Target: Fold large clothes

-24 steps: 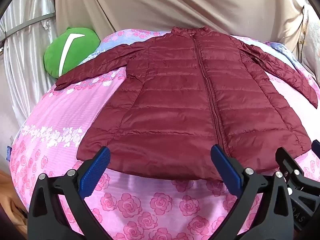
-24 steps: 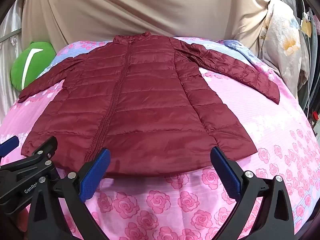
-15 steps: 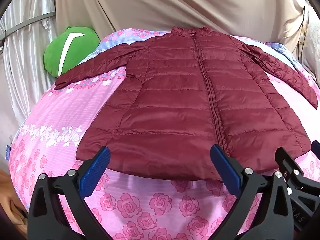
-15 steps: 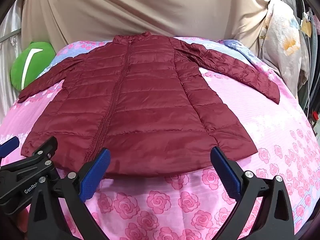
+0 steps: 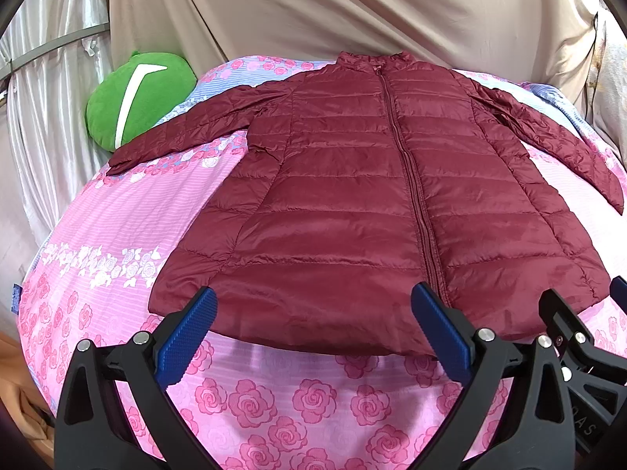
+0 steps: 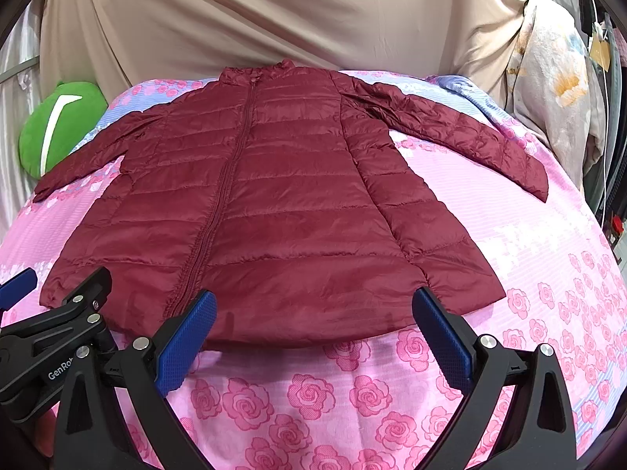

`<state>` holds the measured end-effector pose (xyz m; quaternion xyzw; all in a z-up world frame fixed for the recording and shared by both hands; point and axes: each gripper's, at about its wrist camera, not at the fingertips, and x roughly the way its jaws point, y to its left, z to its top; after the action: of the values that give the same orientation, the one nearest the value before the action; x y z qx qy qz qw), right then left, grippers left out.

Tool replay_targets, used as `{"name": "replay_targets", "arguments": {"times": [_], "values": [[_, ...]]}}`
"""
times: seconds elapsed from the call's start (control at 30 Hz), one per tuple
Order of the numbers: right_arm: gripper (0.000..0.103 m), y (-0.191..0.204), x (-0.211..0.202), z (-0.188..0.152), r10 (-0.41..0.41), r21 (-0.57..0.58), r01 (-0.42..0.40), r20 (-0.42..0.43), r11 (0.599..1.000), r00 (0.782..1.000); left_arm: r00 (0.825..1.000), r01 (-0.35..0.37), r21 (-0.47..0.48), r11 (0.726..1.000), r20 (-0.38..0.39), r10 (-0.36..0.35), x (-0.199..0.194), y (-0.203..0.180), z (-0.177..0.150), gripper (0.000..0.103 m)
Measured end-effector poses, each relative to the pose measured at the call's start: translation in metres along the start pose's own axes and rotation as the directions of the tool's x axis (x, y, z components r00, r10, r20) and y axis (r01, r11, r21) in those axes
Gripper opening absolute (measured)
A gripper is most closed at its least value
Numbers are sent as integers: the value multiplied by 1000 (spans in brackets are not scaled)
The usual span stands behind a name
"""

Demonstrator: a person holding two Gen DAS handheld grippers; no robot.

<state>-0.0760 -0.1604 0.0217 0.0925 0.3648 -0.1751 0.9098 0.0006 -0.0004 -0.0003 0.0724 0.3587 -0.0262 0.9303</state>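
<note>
- Currently, the maroon quilted jacket [image 5: 352, 203] [image 6: 266, 211] lies flat and face up on the bed [image 5: 117, 235] [image 6: 529, 274], zipper closed, collar at the far end and hem at the near end.
- The left sleeve [image 5: 184, 133] extends outward toward the left side of the bed; its cuff ends just beside the green cushion [image 5: 137, 102] [image 6: 58, 125].
- The right sleeve [image 6: 462, 137] [image 5: 556, 141] extends outward toward the right side, its cuff resting on the sheet.
- The hem runs across the near part of the bed, just beyond the tips of both tools.
- The left hand-held gripper [image 5: 313, 337] hovers near the left half of the hem with its blue-padded fingers [image 5: 188, 337] spread wide; nothing is between them.
- The right hand-held gripper [image 6: 313, 337] hovers near the right half of the hem, fingers [image 6: 443, 340] likewise spread wide and holding nothing.
- Neither tool touches the jacket, as far as the views show.
- Each tool appears at the edge of the other's view: the right one at the lower right of the left wrist view, the left one at the lower left of the right wrist view.
- The bed carries a pink sheet printed with roses, with a blue-striped section at the far end.
- A beige drape [image 5: 352, 11] [image 6: 274, 19] hangs behind the bed.
- A pale floral cloth [image 6: 556, 90] hangs at the far right.
</note>
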Motion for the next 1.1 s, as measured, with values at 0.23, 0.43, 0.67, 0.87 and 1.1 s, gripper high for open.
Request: {"name": "replay_targets", "arguments": {"times": [0.23, 0.43, 0.67, 0.87, 1.1], "values": [[98, 0, 1, 0, -1, -1, 1, 0, 1000, 1000, 1000, 0, 0, 1000, -1, 0, 3, 0, 0, 97], [98, -1, 3, 1, 1, -1, -1, -2, 1000, 1000, 1000, 0, -1, 1000, -2, 0, 4, 0, 0, 96], [98, -1, 2, 1, 1, 0, -1, -4, 1000, 1000, 1000, 1, -1, 1000, -3, -1, 4, 0, 0, 96], [98, -1, 2, 1, 0, -1, 0, -4, 1000, 1000, 1000, 0, -1, 1000, -4, 0, 4, 0, 0, 96], [98, -1, 2, 1, 1, 0, -1, -5, 1000, 1000, 1000, 1, -1, 1000, -4, -1, 4, 1, 1, 96]]}}
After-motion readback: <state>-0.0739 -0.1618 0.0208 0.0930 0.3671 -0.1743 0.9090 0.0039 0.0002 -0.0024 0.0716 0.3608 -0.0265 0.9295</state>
